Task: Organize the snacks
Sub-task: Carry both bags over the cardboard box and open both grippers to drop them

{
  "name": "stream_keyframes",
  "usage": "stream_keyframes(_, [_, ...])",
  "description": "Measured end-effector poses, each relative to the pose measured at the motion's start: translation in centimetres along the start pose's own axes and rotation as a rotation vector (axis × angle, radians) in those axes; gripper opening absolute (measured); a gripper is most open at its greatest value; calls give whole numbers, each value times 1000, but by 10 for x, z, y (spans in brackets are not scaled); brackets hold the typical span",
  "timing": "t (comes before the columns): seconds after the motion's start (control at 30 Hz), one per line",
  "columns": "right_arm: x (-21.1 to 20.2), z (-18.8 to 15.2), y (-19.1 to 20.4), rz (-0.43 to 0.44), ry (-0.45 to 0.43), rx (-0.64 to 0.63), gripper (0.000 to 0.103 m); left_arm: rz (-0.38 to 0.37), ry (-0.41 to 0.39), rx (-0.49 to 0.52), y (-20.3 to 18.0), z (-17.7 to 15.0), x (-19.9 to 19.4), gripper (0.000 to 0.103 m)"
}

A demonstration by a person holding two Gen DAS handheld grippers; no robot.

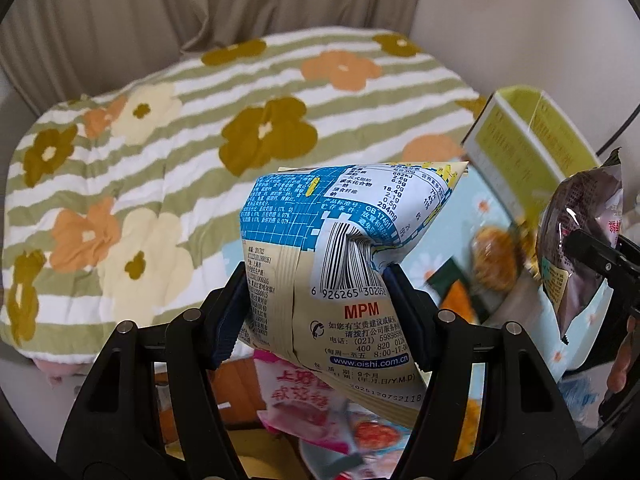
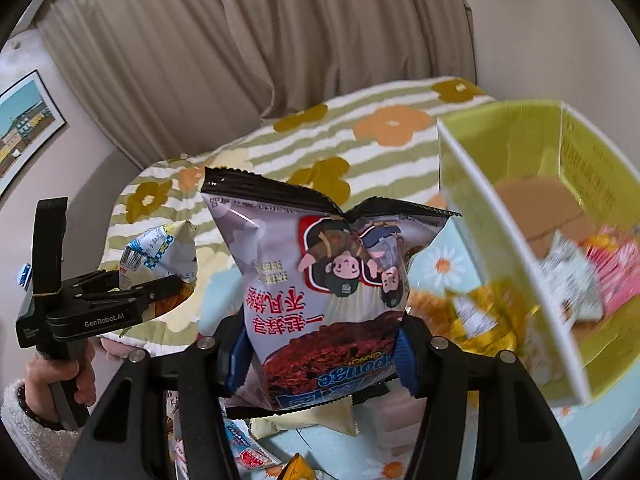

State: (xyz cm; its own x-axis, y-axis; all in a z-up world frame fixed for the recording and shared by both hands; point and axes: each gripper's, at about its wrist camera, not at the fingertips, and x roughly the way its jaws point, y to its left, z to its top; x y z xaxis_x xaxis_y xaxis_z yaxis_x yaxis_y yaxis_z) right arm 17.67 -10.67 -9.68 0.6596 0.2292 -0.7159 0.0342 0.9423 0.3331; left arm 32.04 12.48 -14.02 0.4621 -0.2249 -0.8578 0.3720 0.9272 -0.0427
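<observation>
My left gripper is shut on a blue-and-cream Oishi snack bag and holds it up in the air, barcode side facing the camera. It also shows in the right wrist view, with the left gripper at the left. My right gripper is shut on a purple cartoon snack bag, upside down and lifted. That bag shows at the right edge of the left wrist view. A yellow-green cardboard box stands to the right, open, with several snack packs inside.
A pink snack pack and other loose packets lie below on a light blue daisy-print cloth. A bed with a green-striped flower blanket lies behind. Beige curtains hang at the back. A framed picture hangs on the left wall.
</observation>
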Motion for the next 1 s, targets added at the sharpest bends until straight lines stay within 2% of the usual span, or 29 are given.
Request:
stream_keyframes(0.27, [-51,41,-37,70,-58,-64,54,43,-90,-49,-56,27,-55,63])
stream_keyframes(0.53, [-87,81,-106,67,-44,-112,54,22,-171,-85,-150,67,-82,63])
stream_keyframes(0.7, [-95,101,-158,56,-17,-123,54,-6,-162,-68,-216,92,-59,63])
stream_keyframes(1.0, [-93,117,-227,49,18,-120,54,-15,-68,-6,-317,127,27,63])
